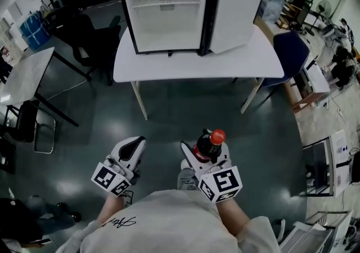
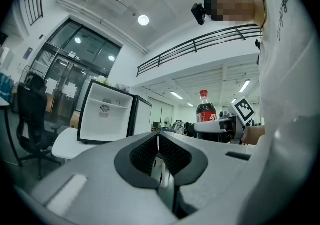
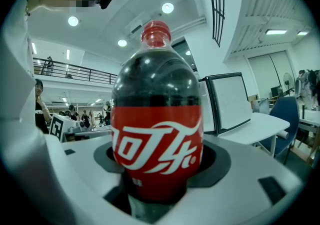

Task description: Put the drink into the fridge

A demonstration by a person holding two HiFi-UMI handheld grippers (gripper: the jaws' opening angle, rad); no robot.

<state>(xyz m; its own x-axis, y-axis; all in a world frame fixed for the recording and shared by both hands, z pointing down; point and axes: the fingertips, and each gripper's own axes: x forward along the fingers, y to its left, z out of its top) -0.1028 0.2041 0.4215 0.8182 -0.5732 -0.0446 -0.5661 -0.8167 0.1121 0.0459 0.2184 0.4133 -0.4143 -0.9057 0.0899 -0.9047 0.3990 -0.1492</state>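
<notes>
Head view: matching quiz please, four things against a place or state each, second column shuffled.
Things:
1. bottle
2. fridge door
3. left tool
4. blue chair

Place or state:
A. shut, nothing in it
B. beside the table, at the head view's right
C. gripped in the right tool
D. swung open

Pairs: 1-C, 2-D, 3-A, 4-B
</notes>
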